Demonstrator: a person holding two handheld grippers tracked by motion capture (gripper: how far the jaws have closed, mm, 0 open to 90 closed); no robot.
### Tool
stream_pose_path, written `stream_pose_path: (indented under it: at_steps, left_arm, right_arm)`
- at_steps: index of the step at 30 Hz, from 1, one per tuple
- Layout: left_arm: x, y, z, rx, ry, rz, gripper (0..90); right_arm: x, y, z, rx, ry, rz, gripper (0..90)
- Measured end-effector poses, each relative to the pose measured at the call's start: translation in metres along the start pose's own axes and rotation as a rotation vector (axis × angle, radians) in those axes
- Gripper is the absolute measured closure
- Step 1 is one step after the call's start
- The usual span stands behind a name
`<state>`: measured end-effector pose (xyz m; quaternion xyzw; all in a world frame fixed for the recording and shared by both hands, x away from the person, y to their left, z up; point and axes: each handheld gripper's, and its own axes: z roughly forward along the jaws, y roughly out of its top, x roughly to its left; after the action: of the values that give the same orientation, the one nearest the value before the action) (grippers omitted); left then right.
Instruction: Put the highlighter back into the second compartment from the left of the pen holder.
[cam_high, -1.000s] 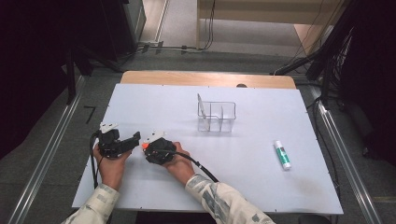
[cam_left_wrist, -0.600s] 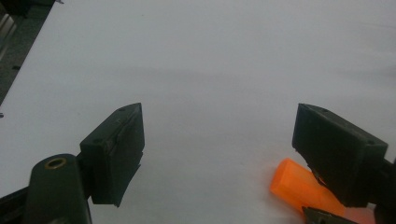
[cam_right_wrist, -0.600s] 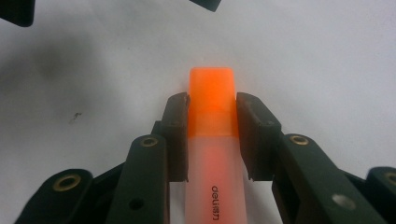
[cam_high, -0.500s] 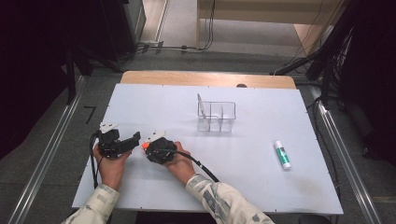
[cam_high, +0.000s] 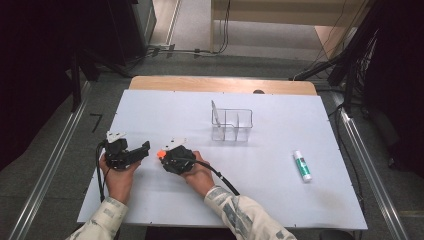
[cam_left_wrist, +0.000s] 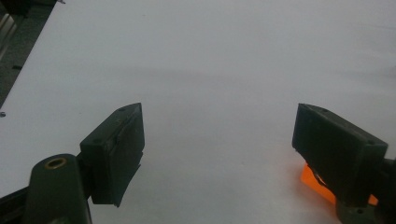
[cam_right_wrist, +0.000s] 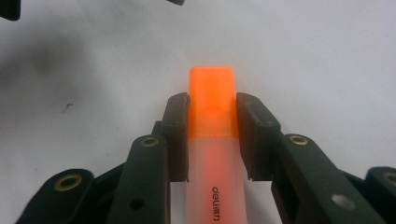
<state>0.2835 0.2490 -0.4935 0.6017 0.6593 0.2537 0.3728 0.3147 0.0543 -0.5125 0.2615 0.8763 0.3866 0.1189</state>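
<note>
Orange-capped highlighter (cam_right_wrist: 211, 140) in right claw (cam_right_wrist: 211, 122), cap pointing forward along jaws.

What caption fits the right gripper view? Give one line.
Right gripper shut on an orange highlighter, its cap end sticking out past the fingers over the white table.

Patterned pale sleeves (cam_high: 235, 212); black left gripper (cam_high: 145, 148) with perhaps brass-coloured screws.

Orange highlighter (cam_right_wrist: 211, 107) (white table (cam_high: 165, 107))
</note>
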Motion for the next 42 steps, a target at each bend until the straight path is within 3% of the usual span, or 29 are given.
stream_pose_path:
  at_steps: [13,22,42]
  left_arm:
    - [0.000,0.000,0.000,-0.001,0.003,-0.005,17.7]
    - [-0.001,0.000,0.000,0.000,0.005,-0.003,17.7]
    - [-0.001,0.000,0.001,0.003,0.005,-0.003,17.7]
  right_arm:
    - [-0.016,-0.001,-0.029,-0.036,-0.017,0.019,64.6]
    - [-0.035,0.002,-0.052,-0.071,-0.055,0.034,64.6]
    - [-0.062,0.008,-0.082,-0.123,-0.103,0.079,64.6]
